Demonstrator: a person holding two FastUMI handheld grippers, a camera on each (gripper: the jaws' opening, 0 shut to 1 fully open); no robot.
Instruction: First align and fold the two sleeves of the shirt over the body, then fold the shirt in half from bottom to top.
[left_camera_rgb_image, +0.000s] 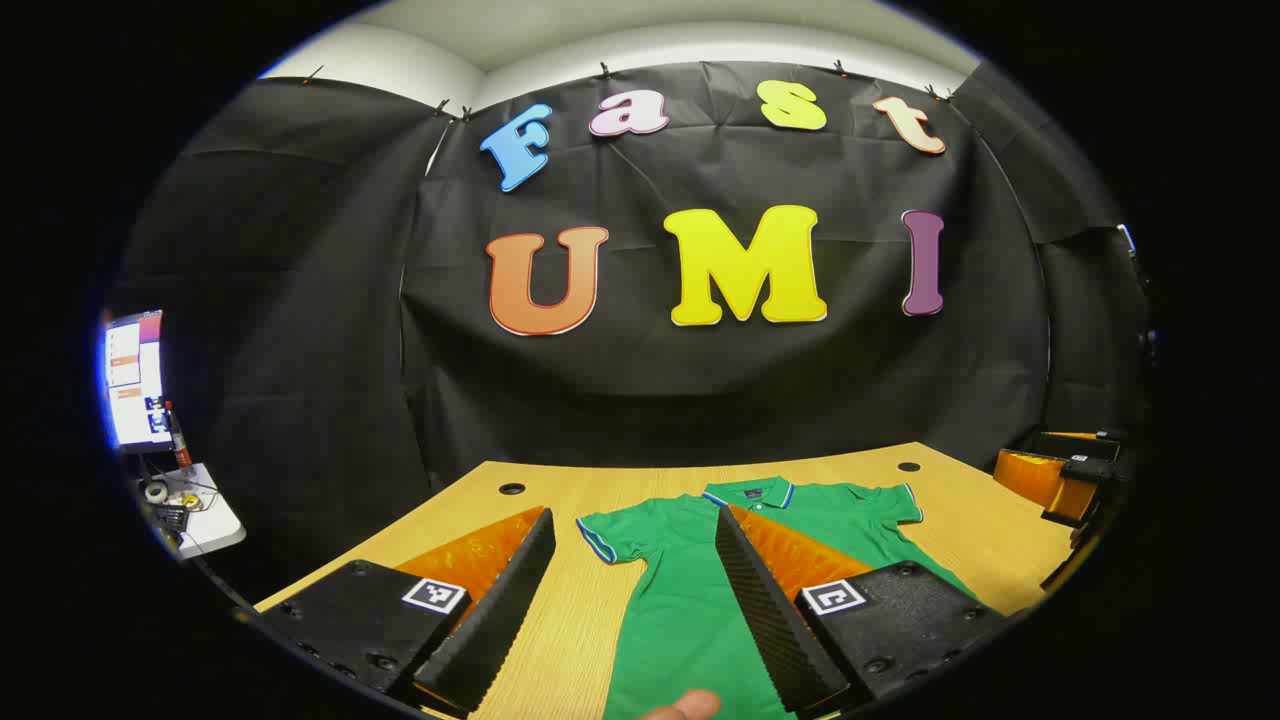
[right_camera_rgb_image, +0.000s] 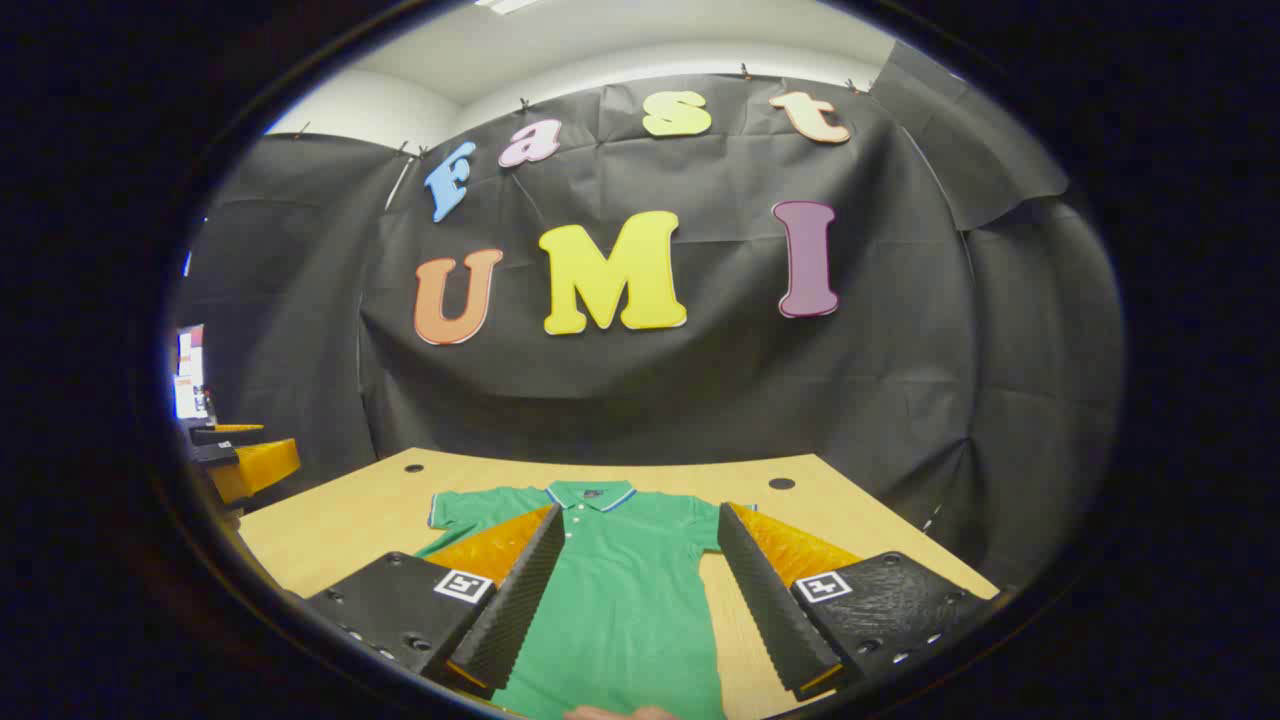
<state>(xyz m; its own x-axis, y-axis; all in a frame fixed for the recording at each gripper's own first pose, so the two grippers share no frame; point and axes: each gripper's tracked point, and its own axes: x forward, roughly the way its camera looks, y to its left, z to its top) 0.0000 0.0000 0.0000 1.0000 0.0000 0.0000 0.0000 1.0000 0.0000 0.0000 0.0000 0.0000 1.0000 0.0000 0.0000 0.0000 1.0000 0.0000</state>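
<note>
A green polo shirt (left_camera_rgb_image: 680, 600) with blue-and-white trim lies flat on the wooden table (left_camera_rgb_image: 560, 490), collar at the far end and both short sleeves spread out. My left gripper (left_camera_rgb_image: 633, 515) hovers open above the shirt's near left part, with its left sleeve (left_camera_rgb_image: 610, 535) showing between the fingers. In the right gripper view the same shirt (right_camera_rgb_image: 620, 590) runs up the middle. My right gripper (right_camera_rgb_image: 640, 512) is open over the shirt's body, nothing between its fingers, and its right finger hides most of the right sleeve. The left sleeve (right_camera_rgb_image: 455, 510) lies flat.
The table has round cable holes (left_camera_rgb_image: 512, 489) (right_camera_rgb_image: 781, 483) near its far edge. The other gripper shows at the right edge (left_camera_rgb_image: 1060, 480) and at the left edge (right_camera_rgb_image: 235, 455). A monitor (left_camera_rgb_image: 135, 380) and a small cluttered side table (left_camera_rgb_image: 190, 505) stand left. A person's fingertip (left_camera_rgb_image: 685, 705) pokes in below.
</note>
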